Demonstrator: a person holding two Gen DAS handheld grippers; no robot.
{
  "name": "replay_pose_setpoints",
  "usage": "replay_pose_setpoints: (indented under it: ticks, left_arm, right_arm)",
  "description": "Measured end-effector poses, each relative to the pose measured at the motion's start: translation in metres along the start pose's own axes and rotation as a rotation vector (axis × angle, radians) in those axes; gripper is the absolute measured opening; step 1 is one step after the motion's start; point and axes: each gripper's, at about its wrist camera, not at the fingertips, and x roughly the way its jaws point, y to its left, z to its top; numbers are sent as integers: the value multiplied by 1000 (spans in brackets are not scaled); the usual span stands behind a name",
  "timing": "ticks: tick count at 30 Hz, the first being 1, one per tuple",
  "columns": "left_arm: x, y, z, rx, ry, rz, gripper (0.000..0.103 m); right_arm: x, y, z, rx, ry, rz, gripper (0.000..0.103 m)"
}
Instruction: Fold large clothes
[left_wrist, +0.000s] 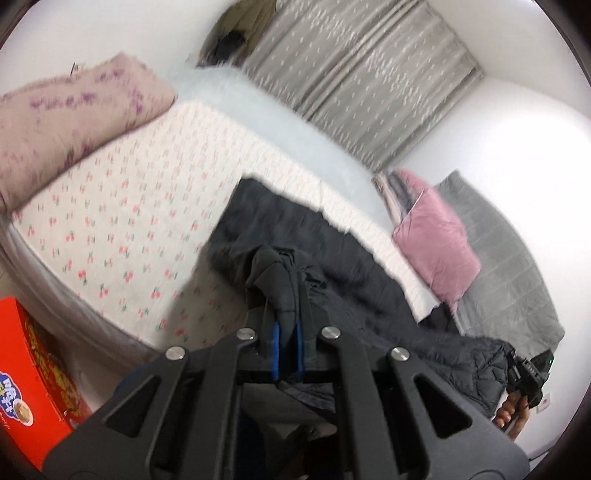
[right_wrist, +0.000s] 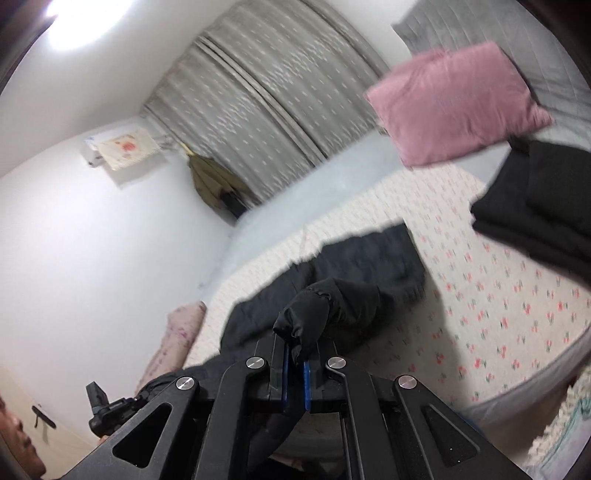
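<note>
Two grippers each pinch a bunch of the same dark puffer jacket (left_wrist: 295, 236), which lies partly spread on the bed (left_wrist: 110, 229). The left gripper (left_wrist: 287, 325) has its blue pads closed narrow on a gathered fold of the jacket, possibly the collar or hem. The right gripper (right_wrist: 294, 354) is clamped on what looks like a padded sleeve cuff. Judging by the pictures, the fold is at an early to middle stage: the far part of the jacket lies flat on the sheet, while the near part is lifted and bunched, so no neat fold of this garment is finished. A folded black garment (right_wrist: 539, 206) already sits on the bed beyond the jacket, toward the pink cushion (right_wrist: 454, 103), so one piece seems done. What is left, I judge, is to bring the held parts over the jacket's body, lay them flat and halve it.

The surface is a soft white sheet printed with small cherries, so fabric will drag on it somewhat. Beside the jacket, on the bed's far edge, lie the pink cushion and a grey quilted blanket (left_wrist: 509, 266); a floral pillow (left_wrist: 74, 125) lies at the other end. Grey patterned curtains (left_wrist: 354, 81) hang behind the bed, and a red carton (left_wrist: 33, 384) stands on the floor near its corner. Both views are blurred by motion.
</note>
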Motion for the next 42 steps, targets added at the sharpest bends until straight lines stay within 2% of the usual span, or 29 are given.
replay_pose_setpoints:
  ticks: [2,5,9,12,14,15,16,18,20,22,24,26,28,30,33,36,39,41,42]
  left_arm:
    - [5,-4,14,-13,-24,5,8]
    - [34,-9,37,-61,-25,12,8]
    - [103,-20,82,-97,-17,70,9]
    - [177,-26,126,-138,21,100,12]
    - [219,-21,148,-179,60,92,19]
    - [246,-12,160,-238,88,80,28]
    - [259,-5,164,-281,104,78,34]
    - [279,15,167,-375,134,79,40]
    - [285,27,170,-386,125,52,51]
    - [284,36,171,-370,95,63,61]
    - [286,45,168,-348,69,122,67]
    - [300,51,159,-325,106,181,69]
    - [323,52,152,-311,194,198,69]
    - [342,49,145,-294,240,214,69]
    - [362,46,139,-239,266,270,69]
    - [367,49,133,-242,266,306,69]
    - [372,53,129,-246,264,317,69]
    - [376,56,131,-233,255,332,60]
    - [378,56,132,-221,254,342,48]
  right_arm:
    - [6,5,13,-13,-15,33,5]
    - [36,-6,28,18,-14,41,5]
    - [108,-44,62,135,-16,17,5]
    - [169,-77,91,250,-33,-18,5]
    - [208,-95,107,307,-33,-70,8]
    - [232,-109,116,351,-30,-115,9]
    - [251,-122,121,399,-16,-146,10]
    - [287,-150,125,509,42,-194,11]
    - [299,-166,122,553,48,-196,14]
    - [300,-175,124,502,10,-242,16]
    - [299,-180,122,405,-16,-353,17]
    - [302,-185,115,344,-11,-404,17]
    - [310,-189,115,323,36,-432,19]
    - [318,-186,119,262,72,-430,19]
    - [335,-179,120,170,132,-434,20]
    - [361,-186,107,138,239,-449,20]
    - [375,-186,100,101,289,-461,21]
    - [377,-183,98,78,288,-464,21]
    - [381,-182,98,63,287,-470,18]
